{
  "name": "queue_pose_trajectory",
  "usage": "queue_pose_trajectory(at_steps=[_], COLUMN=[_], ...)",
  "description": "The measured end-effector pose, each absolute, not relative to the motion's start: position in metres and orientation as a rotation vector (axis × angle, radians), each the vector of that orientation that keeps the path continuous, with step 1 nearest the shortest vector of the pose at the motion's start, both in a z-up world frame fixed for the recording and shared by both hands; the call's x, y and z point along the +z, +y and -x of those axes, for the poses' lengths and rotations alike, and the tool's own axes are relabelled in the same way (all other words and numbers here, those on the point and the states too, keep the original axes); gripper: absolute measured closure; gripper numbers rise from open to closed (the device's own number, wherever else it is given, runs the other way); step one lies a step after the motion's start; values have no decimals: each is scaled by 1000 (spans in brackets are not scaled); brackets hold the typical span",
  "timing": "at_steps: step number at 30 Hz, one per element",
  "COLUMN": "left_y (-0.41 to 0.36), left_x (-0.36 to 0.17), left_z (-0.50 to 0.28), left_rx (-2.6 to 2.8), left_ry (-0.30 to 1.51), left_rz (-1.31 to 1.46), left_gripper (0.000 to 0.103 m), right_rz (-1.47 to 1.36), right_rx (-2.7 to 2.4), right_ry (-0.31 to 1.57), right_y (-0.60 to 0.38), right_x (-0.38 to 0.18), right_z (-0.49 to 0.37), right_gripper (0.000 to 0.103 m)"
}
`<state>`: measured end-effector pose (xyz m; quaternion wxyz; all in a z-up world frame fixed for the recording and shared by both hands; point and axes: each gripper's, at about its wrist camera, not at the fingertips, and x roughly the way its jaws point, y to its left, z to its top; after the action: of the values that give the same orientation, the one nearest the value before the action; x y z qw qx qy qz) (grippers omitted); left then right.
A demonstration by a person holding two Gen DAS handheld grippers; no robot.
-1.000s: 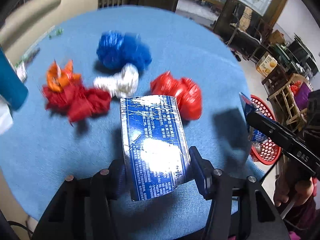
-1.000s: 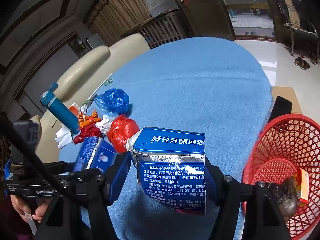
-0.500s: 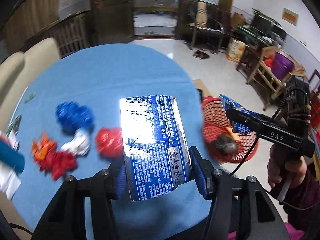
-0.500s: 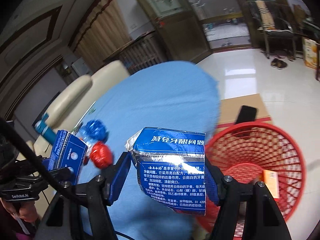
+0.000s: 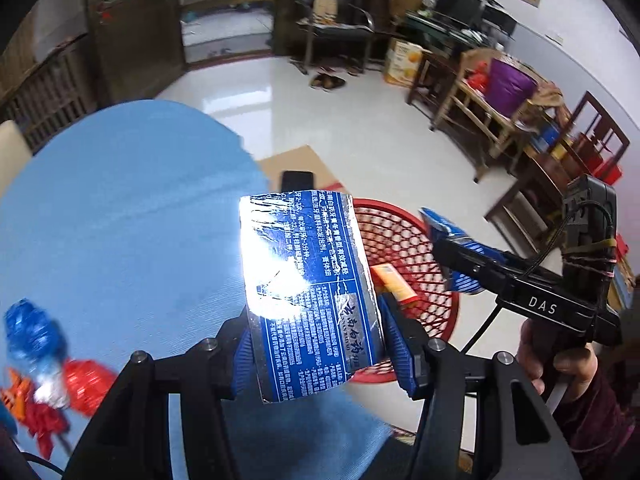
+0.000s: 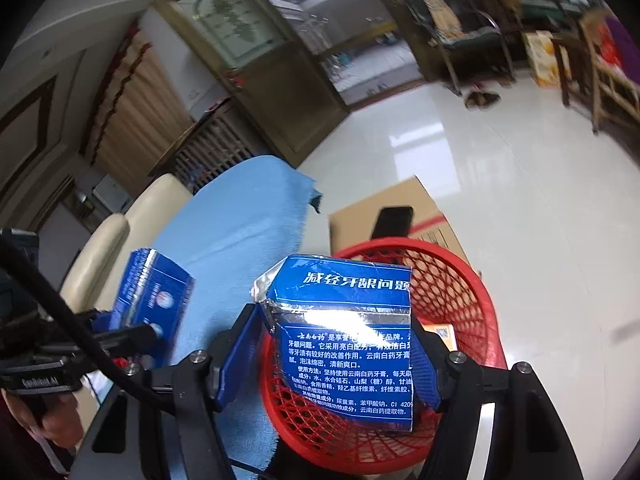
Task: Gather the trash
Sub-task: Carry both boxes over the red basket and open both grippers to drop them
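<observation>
Cartons (image 5: 308,296) (image 6: 344,340) clamped in left tool (image 5: 320,354) and right tool (image 6: 332,364), long axes pointing forward over basket (image 6: 476,292).

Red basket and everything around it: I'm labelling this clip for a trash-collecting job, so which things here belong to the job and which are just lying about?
Part of the job:
- red basket
- blue box in the left gripper
- blue box in the right gripper
- crumpled wrappers on the blue table
- orange box in the basket

Just lying about:
- black phone on flat cardboard
- slippers
- wooden chair
</observation>
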<state>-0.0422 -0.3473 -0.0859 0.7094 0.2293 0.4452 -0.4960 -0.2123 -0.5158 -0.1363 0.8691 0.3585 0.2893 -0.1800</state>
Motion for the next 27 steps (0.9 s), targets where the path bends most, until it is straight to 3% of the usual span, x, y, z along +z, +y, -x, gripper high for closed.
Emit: queue_pose_trajectory(at_steps=[3, 6, 12, 27], left_y=[-357, -363, -351, -216], left_x=[-93, -101, -96, -70], left_z=[45, 46, 47, 28], left_rx=[-1123, -1118, -1122, -883], left_ry=[1019, 1042, 1029, 889], left_rz=[-520, -534, -524, -478], left_gripper=[44, 37, 37, 36], right_rz=[-837, -877, -887, -761], right_rx=[-340, -338, -343, -226], right_ry=[582, 586, 567, 642], right_y=[-528, -533, -532, -478], right_x=[-144, -150, -152, -131], right_z=[219, 220, 219, 166], right_gripper=[30, 27, 26, 27])
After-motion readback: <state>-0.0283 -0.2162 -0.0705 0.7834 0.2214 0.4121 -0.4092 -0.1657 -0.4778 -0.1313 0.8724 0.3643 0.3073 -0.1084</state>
